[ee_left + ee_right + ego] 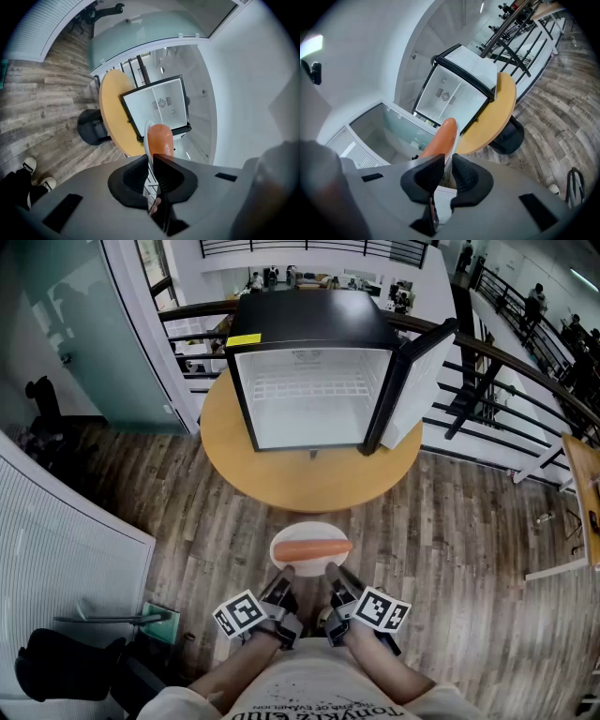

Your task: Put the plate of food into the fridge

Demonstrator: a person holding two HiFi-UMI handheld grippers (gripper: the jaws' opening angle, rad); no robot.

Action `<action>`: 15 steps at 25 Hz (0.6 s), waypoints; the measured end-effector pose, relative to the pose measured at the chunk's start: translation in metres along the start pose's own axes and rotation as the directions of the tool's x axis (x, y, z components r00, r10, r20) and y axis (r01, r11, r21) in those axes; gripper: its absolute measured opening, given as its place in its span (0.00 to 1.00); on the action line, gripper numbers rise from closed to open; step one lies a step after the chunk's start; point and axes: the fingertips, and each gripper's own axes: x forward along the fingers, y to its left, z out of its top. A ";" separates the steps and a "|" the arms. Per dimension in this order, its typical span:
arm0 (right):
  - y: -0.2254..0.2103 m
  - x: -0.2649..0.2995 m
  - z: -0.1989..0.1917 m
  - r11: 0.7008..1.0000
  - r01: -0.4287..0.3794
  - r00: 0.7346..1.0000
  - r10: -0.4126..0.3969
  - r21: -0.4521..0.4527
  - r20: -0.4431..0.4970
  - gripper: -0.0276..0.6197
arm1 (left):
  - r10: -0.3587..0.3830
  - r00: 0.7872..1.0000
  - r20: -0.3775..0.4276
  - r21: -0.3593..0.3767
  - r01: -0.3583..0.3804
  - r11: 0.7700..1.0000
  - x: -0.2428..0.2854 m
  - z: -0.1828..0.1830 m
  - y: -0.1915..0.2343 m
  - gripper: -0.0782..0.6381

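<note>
jaws of the left gripper (285,571) and right gripper (334,569) clenched on the near rim of the plate (307,528), held over the floor, short of the surface (309,482). fridge (312,390) open beyond (door swung right). any tilt and the orange food (311,548) could roll off.
</note>
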 end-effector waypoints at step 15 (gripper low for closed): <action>-0.001 0.004 -0.003 1.000 0.003 1.000 -0.003 0.002 -0.007 0.14 | 0.001 1.000 0.000 -0.015 -0.001 1.000 0.000 0.002 0.003 0.17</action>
